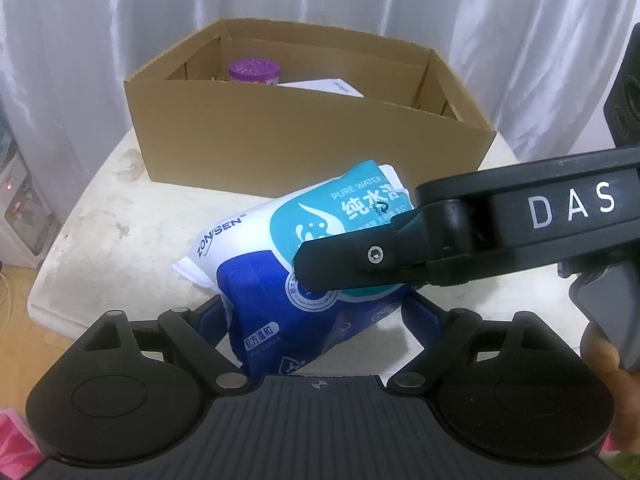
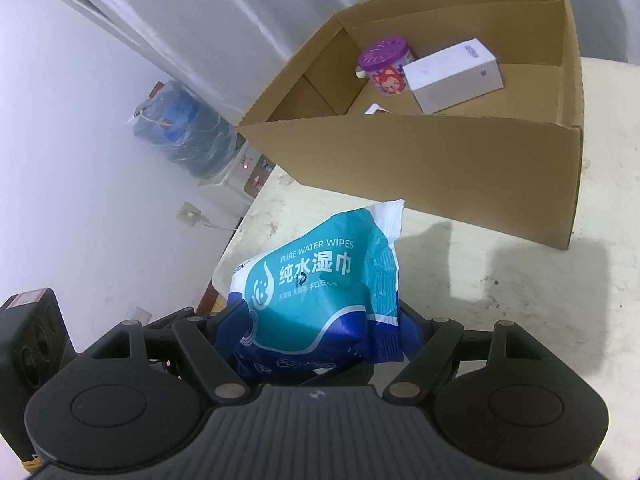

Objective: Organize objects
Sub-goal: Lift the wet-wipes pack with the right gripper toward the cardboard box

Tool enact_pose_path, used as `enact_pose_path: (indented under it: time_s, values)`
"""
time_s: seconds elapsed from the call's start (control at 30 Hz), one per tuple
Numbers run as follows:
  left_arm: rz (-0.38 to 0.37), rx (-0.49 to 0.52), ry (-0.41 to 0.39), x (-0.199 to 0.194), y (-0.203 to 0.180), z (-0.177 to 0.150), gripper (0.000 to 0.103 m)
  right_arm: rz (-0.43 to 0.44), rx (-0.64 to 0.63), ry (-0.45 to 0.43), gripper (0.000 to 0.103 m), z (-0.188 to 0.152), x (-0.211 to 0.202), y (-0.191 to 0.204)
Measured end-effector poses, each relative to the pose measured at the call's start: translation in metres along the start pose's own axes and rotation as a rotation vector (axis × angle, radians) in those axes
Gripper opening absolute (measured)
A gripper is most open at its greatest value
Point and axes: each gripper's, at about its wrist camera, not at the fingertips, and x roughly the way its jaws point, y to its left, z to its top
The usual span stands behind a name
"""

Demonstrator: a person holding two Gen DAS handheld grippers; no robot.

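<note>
Teal-and-blue soft plastic pack of wet wipes [image 2: 320, 292] clamped by left gripper [image 1: 316, 312] and right gripper [image 2: 320, 332] above the white tabletop [image 2: 520, 280].
Just beyond stands an open brown cardboard box [image 2: 440, 168] holding a purple-lidded jar [image 2: 386, 64] and white carton [image 2: 456, 74].

Wipes pack [image 1: 256, 248] lower end hidden behind gripper body; box [image 1: 280, 152] wall hides jar [image 1: 253, 73] base.

I see a soft pack of wipes [image 2: 320, 284], teal, blue and white. It tilts up above the table, just in front of the cardboard box [image 2: 440, 168].
</note>
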Motion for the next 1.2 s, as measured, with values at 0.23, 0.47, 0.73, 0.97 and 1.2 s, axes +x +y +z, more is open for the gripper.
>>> enact_pose_path:
  time_s: [0.23,0.47,0.73,0.97,1.2]
  values:
    - [0.007,-0.005,-0.014,0.003,-0.003,0.007,0.088,0.004,-0.016,-0.007,0.080,0.000,-0.003,0.008]
    - [0.012,-0.006,-0.033,-0.005,-0.001,0.008,0.088,0.007,-0.037,-0.016,0.080,0.001,-0.007,0.015]
    - [0.018,-0.010,-0.057,-0.013,0.000,0.011,0.088,0.010,-0.057,-0.028,0.080,0.003,-0.013,0.024]
    - [0.026,-0.013,-0.084,-0.023,0.001,0.016,0.088,0.015,-0.074,-0.039,0.080,0.009,-0.018,0.033]
    - [0.029,-0.014,-0.105,-0.029,0.000,0.021,0.088,0.016,-0.092,-0.054,0.080,0.011,-0.023,0.041]
